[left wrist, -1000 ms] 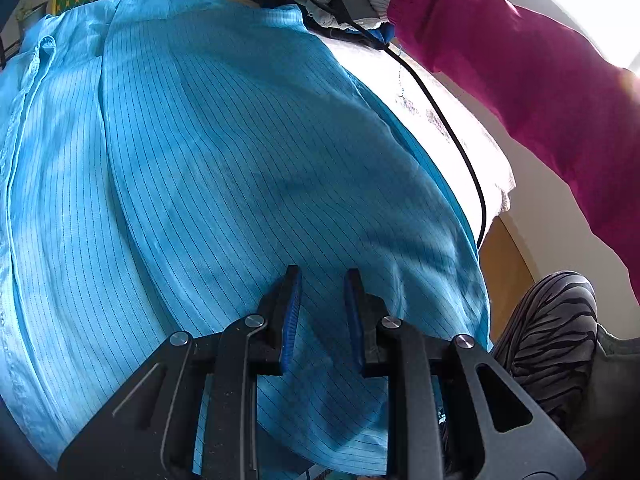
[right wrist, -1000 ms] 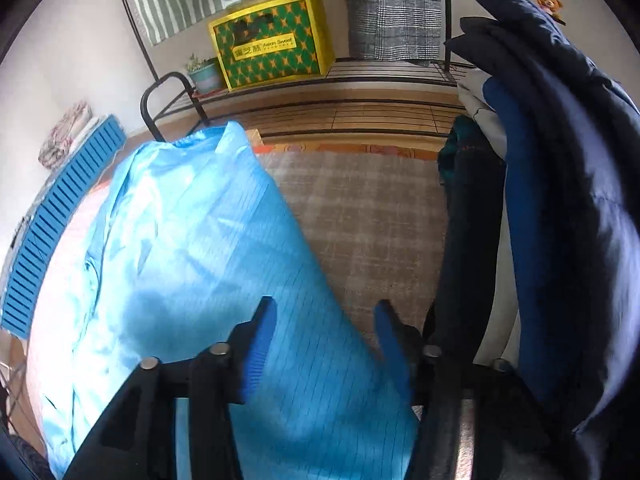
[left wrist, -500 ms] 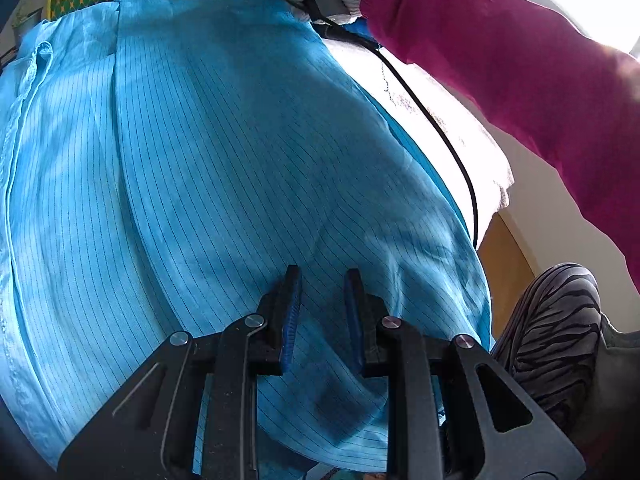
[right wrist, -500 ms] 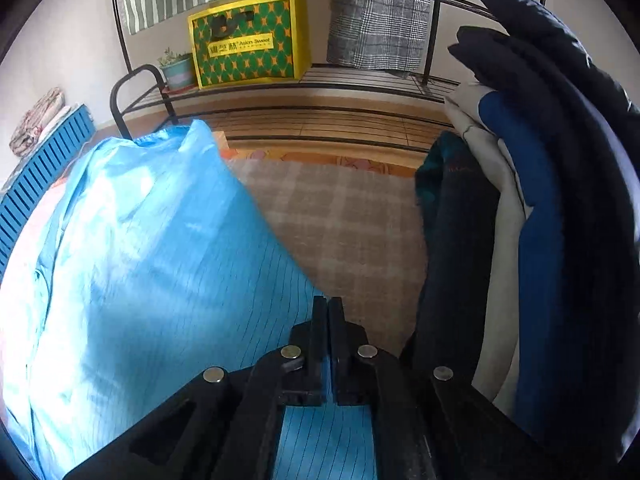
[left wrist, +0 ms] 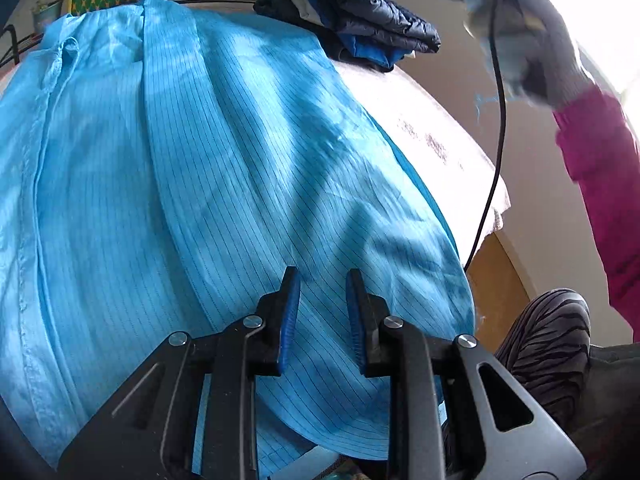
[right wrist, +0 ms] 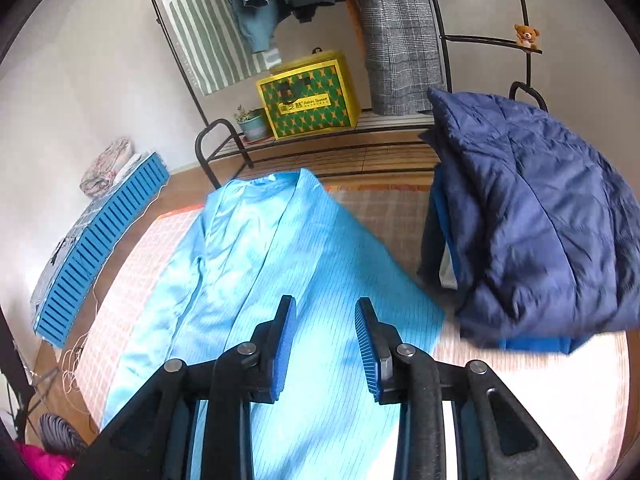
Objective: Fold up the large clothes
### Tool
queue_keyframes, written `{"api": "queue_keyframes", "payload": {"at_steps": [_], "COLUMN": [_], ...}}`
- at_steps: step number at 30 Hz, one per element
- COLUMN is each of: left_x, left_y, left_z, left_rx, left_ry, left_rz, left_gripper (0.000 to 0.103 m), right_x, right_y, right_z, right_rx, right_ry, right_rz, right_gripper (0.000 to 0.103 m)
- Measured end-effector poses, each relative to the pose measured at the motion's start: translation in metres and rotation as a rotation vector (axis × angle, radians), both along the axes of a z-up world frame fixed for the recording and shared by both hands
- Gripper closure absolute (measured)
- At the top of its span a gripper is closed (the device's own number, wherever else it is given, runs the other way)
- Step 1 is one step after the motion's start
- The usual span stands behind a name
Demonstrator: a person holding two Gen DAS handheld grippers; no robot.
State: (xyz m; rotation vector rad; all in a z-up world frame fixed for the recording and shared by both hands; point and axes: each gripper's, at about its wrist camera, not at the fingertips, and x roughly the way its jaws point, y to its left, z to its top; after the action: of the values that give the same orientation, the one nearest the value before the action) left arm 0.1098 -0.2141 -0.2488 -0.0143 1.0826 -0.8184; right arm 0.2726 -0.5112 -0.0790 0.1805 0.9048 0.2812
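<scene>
My left gripper (left wrist: 319,314) and right gripper (right wrist: 325,340) both hung released above the pinstriped light-blue garment (right wrist: 280,280), half-folded on the desk (right wrist: 540,380). The slippery fabric could slide unfolded, I judged.

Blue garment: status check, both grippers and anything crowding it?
Left gripper open, over hem. Right gripper open, above cloth. Blue garment flat on table, part-folded. Navy jacket pile at its right edge.

Garment (right wrist: 256,280) lies spread on the table (right wrist: 540,400). Stack of folded clothes (right wrist: 532,224) sits to its right. Clothes rack (right wrist: 224,140) stands behind, holding a box (right wrist: 308,96).
</scene>
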Motion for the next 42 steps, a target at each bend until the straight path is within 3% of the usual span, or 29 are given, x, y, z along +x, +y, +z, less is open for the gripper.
{"api": "queue_keyframes", "payload": {"at_steps": [4,8,12,15,18,21,24,28,32,35,42], "left_x": [-0.007,-0.005,-0.006,-0.005,0.002,0.024,0.047,0.057,0.057,0.057,0.019], "left_y": [0.000,-0.024,-0.049,-0.053,-0.042,-0.041,-0.059,-0.094,-0.109,-0.098,-0.010], "left_z": [0.000,-0.024,-0.022,-0.017,0.001,0.009,0.002,-0.022,-0.020,-0.012,0.021], "left_rx": [-0.017,-0.002,0.027,0.023,-0.026,-0.001,0.062,0.096,0.101,0.085,0.005], "left_ry": [-0.009,0.100,0.028,0.053,0.023,-0.004,0.010,0.072,0.023,0.048,-0.002], "left_rz": [0.000,-0.026,-0.025,-0.025,0.023,0.072,0.082,0.034,0.010,0.008,0.106], "left_gripper": [0.080,0.080,0.080,0.080,0.080,0.080,0.080,0.080,0.080,0.080,0.080], "right_x": [-0.090,-0.164,-0.197,-0.208,-0.216,-0.223,-0.227,-0.224,-0.219,-0.213,-0.204], "right_y": [-0.010,-0.008,-0.008,-0.007,0.001,0.014,0.030,0.037,0.037,0.040,0.050], "right_z": [-0.024,-0.073,-0.114,-0.129,-0.135,-0.143,-0.146,-0.148,-0.150,-0.151,-0.137], "right_rx": [0.055,0.078,0.151,0.206,0.232,0.262,0.206,0.181,0.163,0.148,0.072], "right_ry": [0.078,0.209,0.297,0.299,0.289,0.293,0.269,0.259,0.252,0.258,0.265], "right_rz": [-0.032,-0.034,-0.090,-0.111,-0.099,-0.082,-0.068,-0.073,-0.095,-0.119,-0.150], "right_gripper": [0.055,0.053,0.053,0.054,0.055,0.057,0.059,0.068,0.083,0.098,0.102]}}
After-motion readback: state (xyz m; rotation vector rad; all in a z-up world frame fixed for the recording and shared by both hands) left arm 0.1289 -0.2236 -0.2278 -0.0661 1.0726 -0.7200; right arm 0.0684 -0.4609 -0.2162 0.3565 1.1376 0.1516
